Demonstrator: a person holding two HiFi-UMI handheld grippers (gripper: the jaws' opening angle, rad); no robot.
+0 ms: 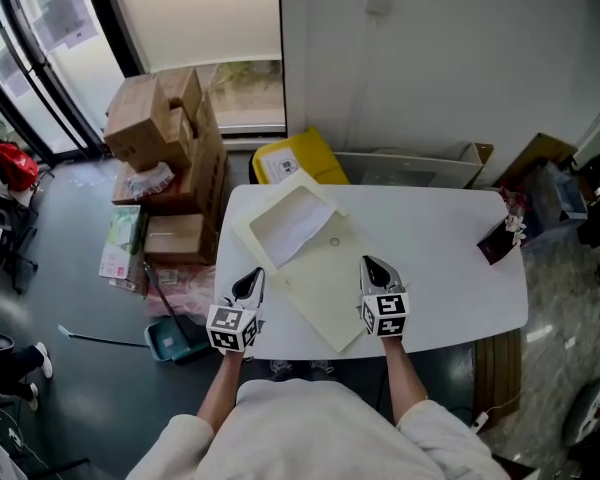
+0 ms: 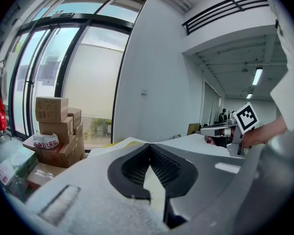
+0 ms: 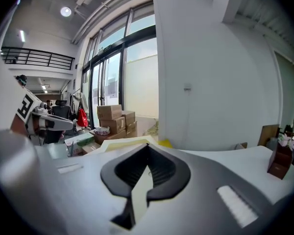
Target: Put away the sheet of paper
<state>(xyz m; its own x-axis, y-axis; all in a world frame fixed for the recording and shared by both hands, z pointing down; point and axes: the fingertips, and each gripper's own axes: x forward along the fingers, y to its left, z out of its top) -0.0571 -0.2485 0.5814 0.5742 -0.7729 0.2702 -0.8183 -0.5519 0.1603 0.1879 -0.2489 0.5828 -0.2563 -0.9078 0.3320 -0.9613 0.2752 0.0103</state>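
Left of envelope [image 1: 323, 290] — cardboard boxes [image 1: 165, 128].

Bare tabletop [image 1: 430, 233] lies between the envelope [image 1: 325, 288] and dark holder [image 1: 498, 238].

A white sheet of paper [image 1: 298, 226] is seen flat at the open far-left end of a cream envelope [image 1: 325, 293], laid diagonally on the table [image 1: 440, 258].

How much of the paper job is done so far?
The white sheet looks partly tucked into the cream envelope on the table, its top showing over the open flap. Nothing is in hand: the left gripper and right gripper are both shut and empty. Left to do: slide the sheet fully in and close the flap.
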